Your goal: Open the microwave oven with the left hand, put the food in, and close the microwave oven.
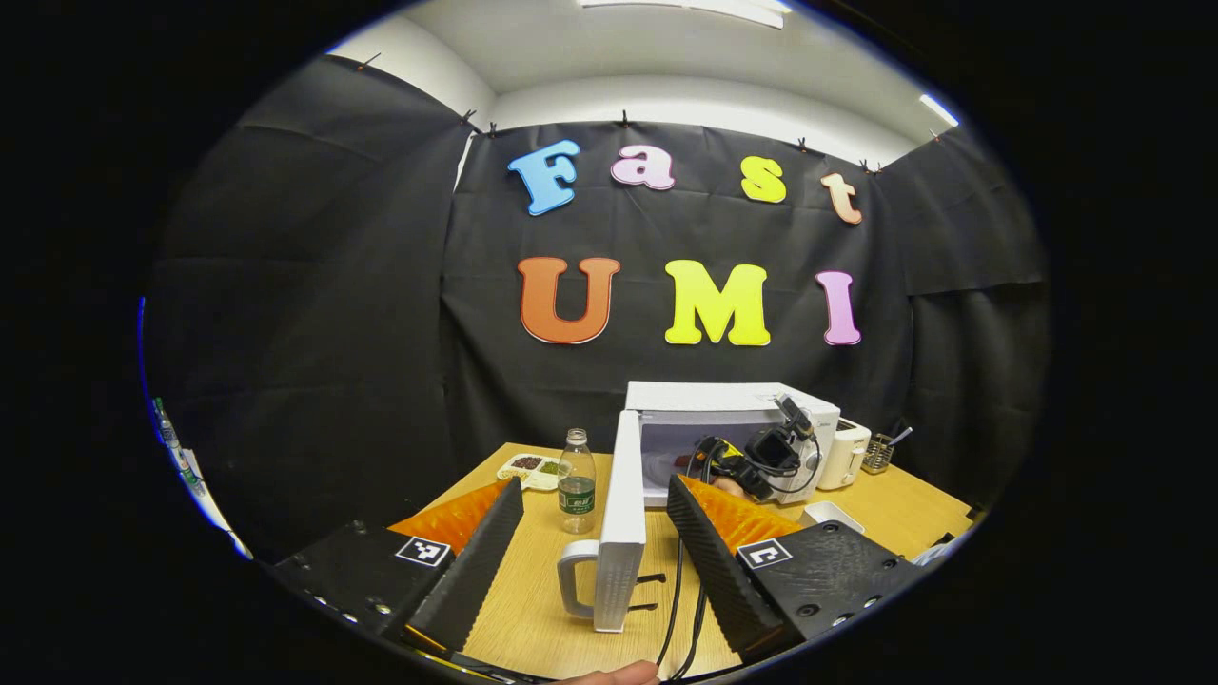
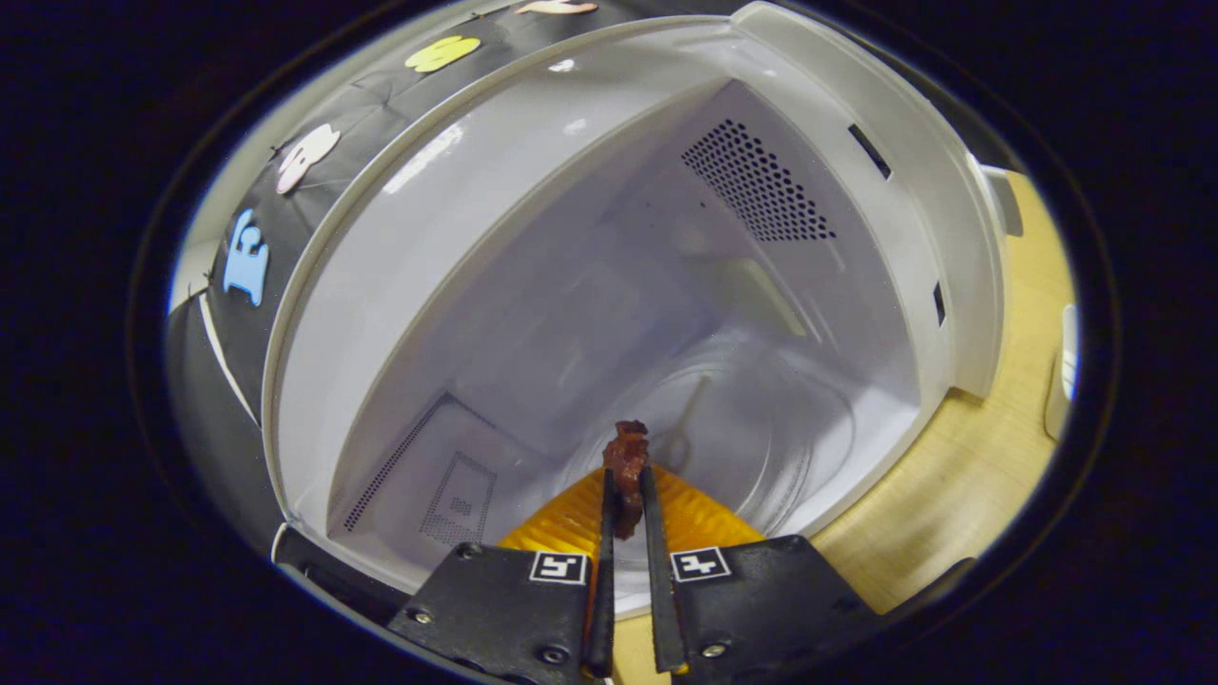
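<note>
The white microwave [image 1: 733, 404] stands at the back of the wooden table with its door [image 1: 623, 518] swung wide open toward me, handle [image 1: 576, 577] at the near end. My left gripper [image 1: 595, 495] is open, one finger on each side of the door edge without touching it. Farther off, the right gripper [image 1: 728, 466] reaches into the oven mouth. In the right gripper view the right gripper [image 2: 626, 485] is shut on a dark reddish-brown piece of food [image 2: 627, 461], held just above the glass turntable [image 2: 742, 428] inside the white cavity [image 2: 533, 285].
A clear water bottle [image 1: 577, 480] and a divided tray of food [image 1: 529, 468] sit left of the door. A white toaster [image 1: 844, 453] and a utensil cup [image 1: 879, 453] stand right of the oven. A white dish [image 1: 833, 516] and black cables [image 1: 680, 599] lie nearby.
</note>
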